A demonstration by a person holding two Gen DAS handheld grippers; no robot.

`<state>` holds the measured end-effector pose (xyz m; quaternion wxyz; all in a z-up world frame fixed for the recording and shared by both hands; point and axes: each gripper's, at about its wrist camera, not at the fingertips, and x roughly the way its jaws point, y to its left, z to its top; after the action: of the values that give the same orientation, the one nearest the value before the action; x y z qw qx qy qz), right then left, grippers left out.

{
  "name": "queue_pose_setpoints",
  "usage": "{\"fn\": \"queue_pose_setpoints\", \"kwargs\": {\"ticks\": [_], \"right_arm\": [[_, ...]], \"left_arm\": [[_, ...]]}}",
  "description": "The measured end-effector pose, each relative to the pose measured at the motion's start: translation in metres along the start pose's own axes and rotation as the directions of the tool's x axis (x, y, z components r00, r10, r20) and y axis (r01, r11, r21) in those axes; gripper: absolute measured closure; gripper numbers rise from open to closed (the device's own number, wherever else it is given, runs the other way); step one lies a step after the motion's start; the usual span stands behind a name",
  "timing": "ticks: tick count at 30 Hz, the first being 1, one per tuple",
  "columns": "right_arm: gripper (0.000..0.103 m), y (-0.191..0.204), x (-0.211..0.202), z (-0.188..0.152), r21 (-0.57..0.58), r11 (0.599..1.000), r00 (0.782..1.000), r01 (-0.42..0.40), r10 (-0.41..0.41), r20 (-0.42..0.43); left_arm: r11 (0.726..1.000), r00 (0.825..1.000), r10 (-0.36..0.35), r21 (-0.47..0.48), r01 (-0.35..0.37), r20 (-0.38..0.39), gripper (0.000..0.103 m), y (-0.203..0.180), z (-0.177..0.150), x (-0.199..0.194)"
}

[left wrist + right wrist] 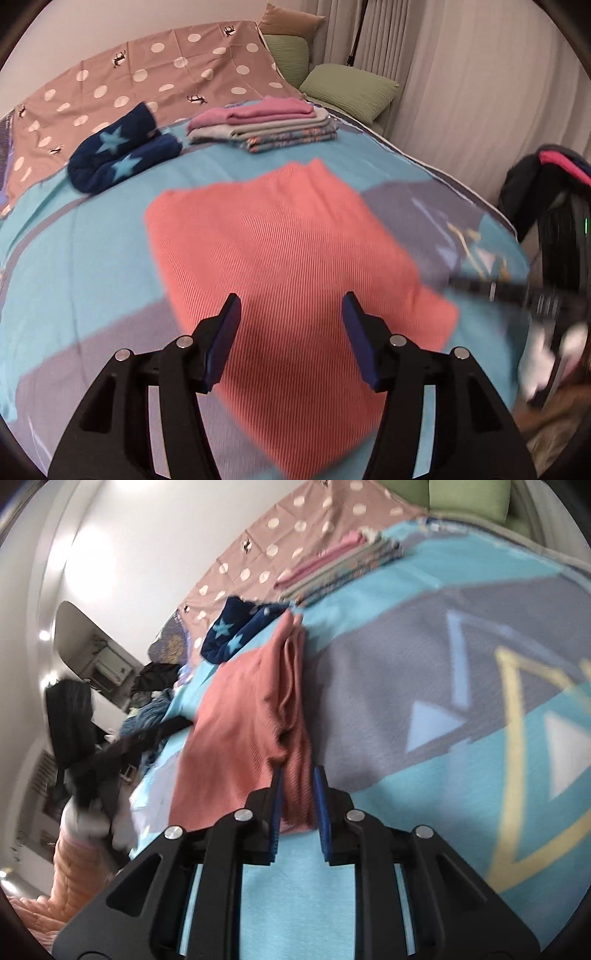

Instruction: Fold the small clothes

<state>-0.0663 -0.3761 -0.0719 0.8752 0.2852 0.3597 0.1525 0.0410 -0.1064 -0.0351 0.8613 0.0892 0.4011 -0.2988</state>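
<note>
Left wrist view: bed (92, 236) in turquoise cover carries the coral garment (295, 251) at frame centre; left claw (290, 310) hovers open and empty above it. Right wrist view: right claw (299, 779) pinches the coral garment's bunched edge (295, 782); a slip would likely undo the fold.

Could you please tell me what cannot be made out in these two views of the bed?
- Left wrist view: the coral garment is motion-blurred; its near end is cut off behind the left gripper.
- Left wrist view: the right gripper is a dark smear at the right edge.
- Right wrist view: whether the right gripper pinches the garment's folded edge is unclear.
</note>
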Motion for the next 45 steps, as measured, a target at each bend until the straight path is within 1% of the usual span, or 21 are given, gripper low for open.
{"fn": "queue_pose_setpoints", "kwargs": {"ticks": [4, 5, 7, 8, 9, 12, 14, 16, 18, 19, 21, 22, 24, 25, 28, 31, 35, 38, 40, 41, 45], "right_arm": [[0.089, 0.03, 0.01, 0.001, -0.107, 0.987, 0.993, -0.116, 0.112, -0.047], [0.089, 0.033, 0.016, 0.0, -0.119, 0.987, 0.992, -0.113, 0.106, -0.064], [0.089, 0.032, 0.031, -0.003, -0.133, 0.991, 0.995, -0.009, -0.004, -0.098], [0.093, 0.026, 0.041, -0.005, -0.144, 0.985, 0.987, 0.096, -0.113, -0.113], [0.103, 0.021, 0.047, -0.007, -0.146, 0.979, 0.978, 0.144, -0.163, -0.126], [0.103, 0.018, 0.039, -0.009, -0.122, 0.985, 0.983, 0.123, -0.138, -0.123], [0.1, 0.03, 0.029, -0.006, -0.181, 0.973, 0.983, 0.147, -0.163, -0.078], [0.097, 0.043, 0.025, 0.002, -0.226, 0.966, 0.989, 0.125, -0.139, -0.049], [0.097, 0.057, 0.024, 0.014, -0.243, 0.967, 0.995, 0.078, -0.089, -0.037], [0.097, 0.061, 0.03, 0.02, -0.243, 0.968, 0.997, 0.059, -0.071, -0.041], [0.097, 0.065, 0.043, 0.031, -0.242, 0.97, 0.997, 0.034, -0.048, -0.053], [0.097, 0.065, 0.052, 0.032, -0.244, 0.969, 0.996, 0.047, -0.064, -0.062], [0.1, 0.044, 0.082, 0.031, -0.248, 0.951, 0.971, 0.185, -0.216, -0.101], [0.103, 0.036, 0.089, 0.03, -0.247, 0.947, 0.966, 0.205, -0.236, -0.103], [0.103, 0.028, 0.08, 0.035, -0.189, 0.971, 0.982, 0.144, -0.163, -0.091], [0.098, 0.04, 0.072, 0.043, -0.238, 0.96, 0.985, 0.146, -0.165, -0.059], [0.096, 0.063, 0.081, 0.071, -0.279, 0.957, 0.994, 0.08, -0.096, -0.044], [0.095, 0.065, 0.108, 0.092, -0.294, 0.955, 0.995, 0.051, -0.074, -0.069], [0.089, 0.054, 0.138, 0.097, -0.286, 0.953, 0.981, 0.098, -0.14, -0.131], [0.095, 0.039, 0.157, 0.095, -0.287, 0.947, 0.967, 0.145, -0.196, -0.16], [0.098, 0.013, 0.158, 0.096, -0.172, 0.984, 0.986, 0.041, -0.067, -0.15]], "left_arm": [[0.999, 0.999, 0.05, -0.012, -0.05, -0.013, 0.041, 0.006, -0.031, -0.006], [0.998, 0.998, 0.052, -0.029, -0.053, -0.032, 0.041, 0.01, -0.039, -0.003], [0.995, 0.994, 0.087, -0.04, -0.09, -0.066, 0.037, 0.015, -0.054, 0.005], [0.993, 0.992, 0.101, -0.053, -0.105, -0.07, 0.034, 0.017, -0.061, 0.008], [0.993, 0.994, 0.096, -0.068, -0.1, -0.056, 0.032, 0.019, -0.064, 0.005], [0.992, 0.997, 0.076, -0.096, -0.078, -0.025, 0.032, 0.024, -0.067, -0.006], [0.991, 0.996, 0.084, -0.104, -0.084, -0.004, 0.032, 0.026, -0.065, -0.013], [0.991, 0.996, 0.077, -0.116, -0.072, 0.044, 0.033, 0.028, -0.058, -0.022], [0.991, 0.993, 0.047, -0.127, -0.033, 0.11, 0.039, 0.03, -0.05, -0.029], [0.991, 0.991, 0.029, -0.13, -0.012, 0.132, 0.049, 0.03, -0.046, -0.029], [0.988, 0.99, -0.02, -0.149, 0.041, 0.14, 0.059, 0.032, -0.044, -0.02], [0.987, 0.993, -0.037, -0.151, 0.054, 0.112, 0.064, 0.032, -0.045, -0.011], [0.989, 0.999, -0.019, -0.143, 0.023, 0.03, 0.067, 0.035, -0.052, 0.013], [0.986, 0.999, -0.033, -0.164, 0.036, 0.02, 0.067, 0.039, -0.055, 0.017], [0.976, 0.997, -0.071, -0.202, 0.076, 0.034, 0.067, 0.047, -0.055, 0.009], [0.982, 0.996, -0.074, -0.171, 0.082, 0.053, 0.067, 0.044, -0.046, 0.001], [0.986, 0.99, -0.082, -0.134, 0.098, 0.117, 0.067, 0.039, -0.016, 0.0], [0.985, 0.995, -0.067, -0.152, 0.077, 0.073, 0.06, 0.048, 0.001, 0.025], [0.984, 0.998, -0.057, -0.171, 0.058, 0.014, 0.06, 0.058, -0.003, 0.052], [0.982, 0.997, -0.068, -0.174, 0.074, 0.041, 0.06, 0.06, -0.004, 0.052], [0.986, 0.996, -0.069, -0.15, 0.076, 0.053, 0.053, 0.056, -0.006, 0.047]]}}
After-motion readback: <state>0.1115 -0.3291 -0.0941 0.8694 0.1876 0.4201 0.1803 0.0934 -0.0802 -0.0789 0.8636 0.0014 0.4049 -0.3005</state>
